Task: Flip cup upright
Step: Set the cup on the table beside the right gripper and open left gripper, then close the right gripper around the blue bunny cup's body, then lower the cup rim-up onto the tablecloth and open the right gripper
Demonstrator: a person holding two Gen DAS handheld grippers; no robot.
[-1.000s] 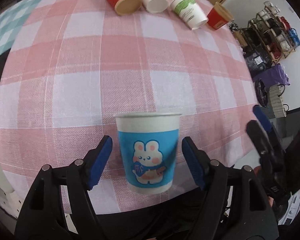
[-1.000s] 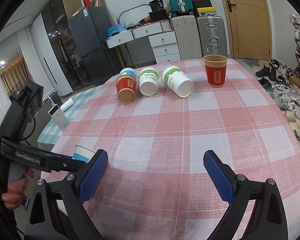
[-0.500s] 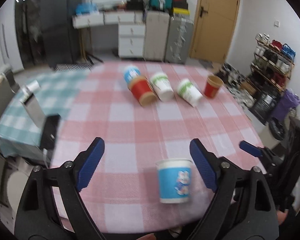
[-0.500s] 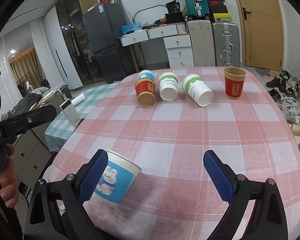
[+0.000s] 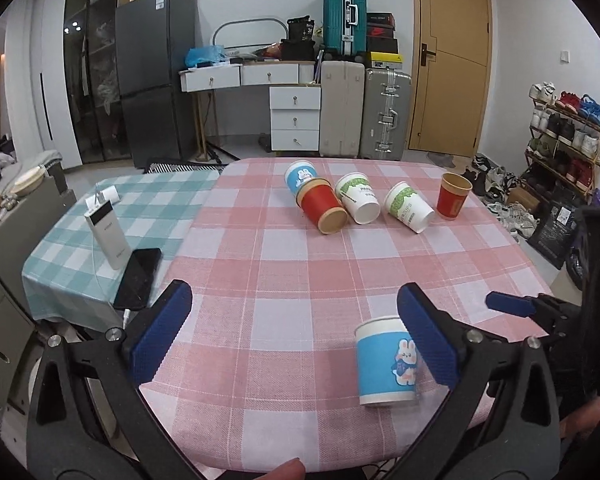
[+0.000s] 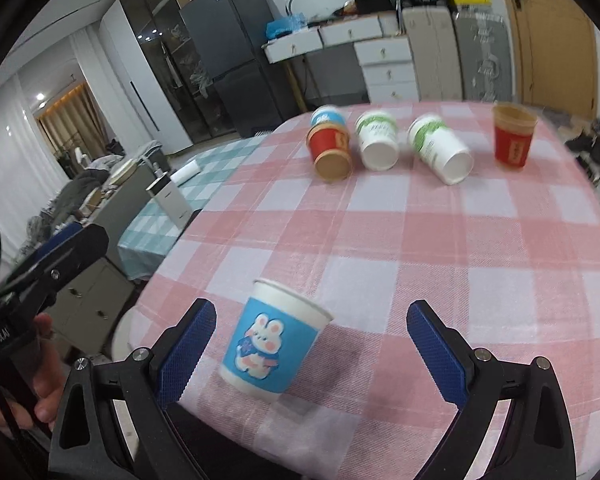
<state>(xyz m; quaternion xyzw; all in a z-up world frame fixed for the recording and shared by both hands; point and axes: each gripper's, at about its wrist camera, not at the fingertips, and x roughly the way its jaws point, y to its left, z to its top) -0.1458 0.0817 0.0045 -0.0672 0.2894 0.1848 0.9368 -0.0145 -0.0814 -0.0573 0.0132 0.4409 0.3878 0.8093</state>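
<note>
**Bunny cup upright at the near table edge, both grippers released**

We take the blue bunny cup (image 5: 386, 360) as our landmark. It stands upright, mouth up, on the pink checked tablecloth (image 5: 300, 280), close to the near edge of the table. In the right wrist view the same cup (image 6: 270, 344) appears tilted; we cannot tell whether this is lens distortion.

The left gripper (image 5: 296, 344) has its jaws spread wide and holds nothing. Its right pad (image 5: 428, 340) overlaps the cup's side in the left wrist view; we cannot tell whether it touches. The cup sits off-centre, toward that pad.

The right gripper (image 6: 308, 352) is likewise released, jaws wide apart, with the cup between its pads and nearer the left pad (image 6: 186, 354), apart from it.

Well beyond the cup, at the far side of the table, we see four cups lying on their sides: a second blue cup (image 5: 299, 174), a red cup (image 5: 322, 210) and two white-and-green cups (image 5: 358, 198) (image 5: 409, 207). To their right a red cup (image 5: 453, 197) stands upright.

To the landmark's left, on a green checked cloth (image 5: 72, 240), stand a white power bank (image 5: 107, 238) and a black phone (image 5: 138, 278).
</note>
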